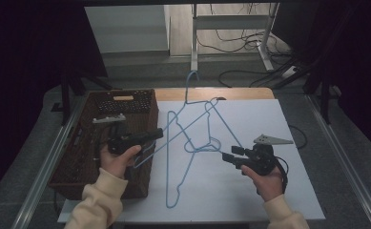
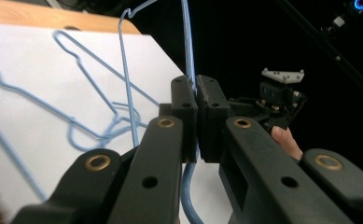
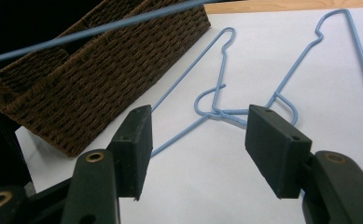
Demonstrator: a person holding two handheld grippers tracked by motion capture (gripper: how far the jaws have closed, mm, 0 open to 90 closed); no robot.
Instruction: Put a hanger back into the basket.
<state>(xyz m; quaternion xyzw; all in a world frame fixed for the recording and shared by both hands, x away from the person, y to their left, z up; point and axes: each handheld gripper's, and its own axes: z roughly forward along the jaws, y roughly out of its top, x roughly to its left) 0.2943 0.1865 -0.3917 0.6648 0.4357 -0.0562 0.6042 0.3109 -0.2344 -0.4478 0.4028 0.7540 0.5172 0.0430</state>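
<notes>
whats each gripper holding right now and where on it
The left gripper is shut on the straight wire of a blue hanger, partway along it. The right gripper is open and holds nothing.

A lab or recording rig, not a home. The white table (image 1: 250,191) stands inside black curtains (image 1: 30,71) that close off both sides. Beyond the grippers, past the far edge, loose cables (image 1: 240,40) sprawl over a bare floor around a metal stand (image 1: 194,43). Rails (image 1: 45,171) run outside each hand along the table. Each hand holds a gripper trailing a cable, one topped by a grey plate (image 1: 272,140).
</notes>
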